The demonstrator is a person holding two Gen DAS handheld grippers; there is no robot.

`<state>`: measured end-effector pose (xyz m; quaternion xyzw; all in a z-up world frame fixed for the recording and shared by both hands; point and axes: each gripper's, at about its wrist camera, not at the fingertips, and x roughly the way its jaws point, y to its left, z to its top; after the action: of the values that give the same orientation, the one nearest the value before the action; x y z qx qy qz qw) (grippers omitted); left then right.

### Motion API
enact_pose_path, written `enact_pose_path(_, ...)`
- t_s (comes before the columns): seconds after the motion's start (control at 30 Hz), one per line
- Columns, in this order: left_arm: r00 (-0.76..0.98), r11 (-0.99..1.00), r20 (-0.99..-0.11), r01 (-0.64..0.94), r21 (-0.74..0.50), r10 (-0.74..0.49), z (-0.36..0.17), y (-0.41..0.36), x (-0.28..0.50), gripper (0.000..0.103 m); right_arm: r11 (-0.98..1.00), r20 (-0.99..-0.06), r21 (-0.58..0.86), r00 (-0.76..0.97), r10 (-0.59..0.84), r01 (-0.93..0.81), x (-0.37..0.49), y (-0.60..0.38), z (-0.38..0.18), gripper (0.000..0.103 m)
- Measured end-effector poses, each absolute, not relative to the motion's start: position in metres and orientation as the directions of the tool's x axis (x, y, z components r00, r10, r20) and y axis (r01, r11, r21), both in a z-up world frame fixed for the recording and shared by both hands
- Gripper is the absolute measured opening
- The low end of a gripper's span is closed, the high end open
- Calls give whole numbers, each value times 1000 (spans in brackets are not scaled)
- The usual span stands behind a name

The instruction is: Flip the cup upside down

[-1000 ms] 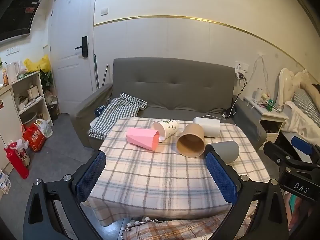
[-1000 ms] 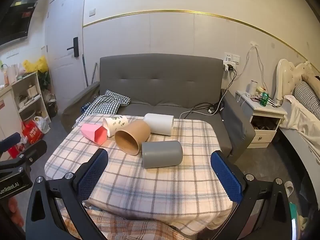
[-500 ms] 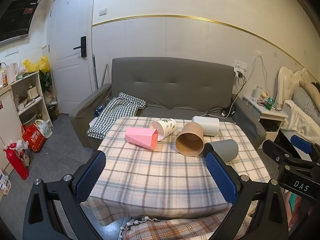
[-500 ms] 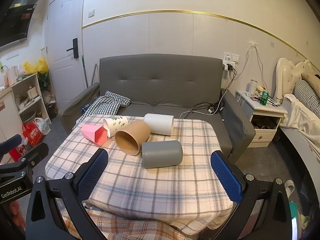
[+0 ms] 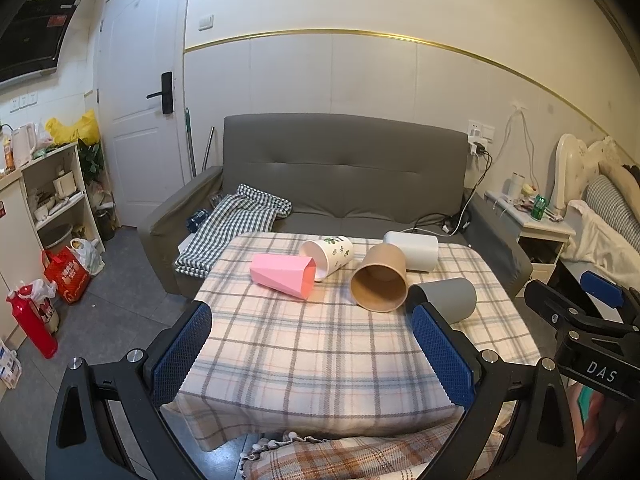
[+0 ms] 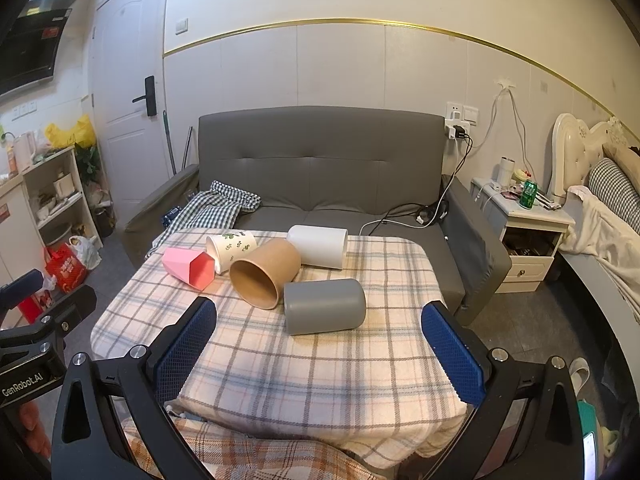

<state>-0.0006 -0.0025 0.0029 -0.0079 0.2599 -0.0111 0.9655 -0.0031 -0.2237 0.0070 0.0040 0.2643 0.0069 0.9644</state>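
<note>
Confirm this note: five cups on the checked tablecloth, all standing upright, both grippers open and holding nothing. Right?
Not quite. All five lie on their sides, as the right wrist view shows: pink cup, leaf-print cup, brown cup, white cup, grey cup. The rest stands.

a grey sofa point(image 6: 320, 168) (checked cloth point(image 6: 216, 210) on its seat) behind the plaid-covered table point(image 6: 320, 360); nightstand point(image 6: 524, 240) at right.

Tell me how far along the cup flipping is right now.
Nothing looks done: the pink cup, leaf-print cup, brown cup, white cup and grey cup all lie on their sides on the table. Nothing is in hand; left gripper and right gripper are open, short of the cups. All flips remain.
</note>
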Motion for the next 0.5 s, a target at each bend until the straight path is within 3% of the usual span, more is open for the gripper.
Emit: enact_pose_path(0.5,865,1000,-501,16,-22,-25,3,-3,0,103,1000,-512,16,859,15,-8,-3,-223,3,103)
